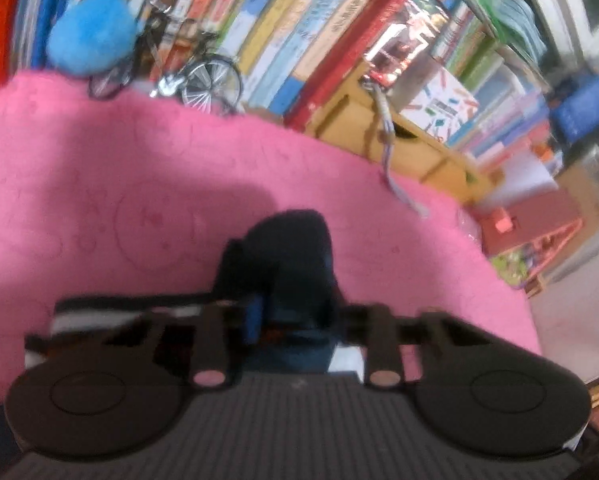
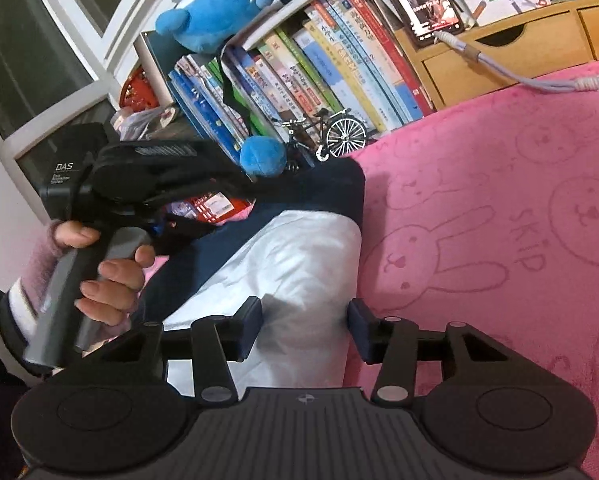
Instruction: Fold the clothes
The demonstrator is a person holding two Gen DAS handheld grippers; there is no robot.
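Fuzzy pink sleeve (image 2: pixel 39 264), seemingly white-striped cuff; black ribbed claw (image 2: pixel 305 326).

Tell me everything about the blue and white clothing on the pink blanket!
The garment is navy blue with a big shiny white panel, smooth like a jacket. It lies crumpled on the pink blanket. The left gripper pinches a dark fold; the right gripper straddles its white edge, with the jaws apart.

Left gripper (image 1: pixel 295 312) angled downward, jaws narrowed on dark cloth. Right gripper (image 2: pixel 305 328) tilted down, pads apart, white fabric between them. Left hand (image 2: pixel 107 276) wrapped round its grey handle, pink sleeve at wrist.
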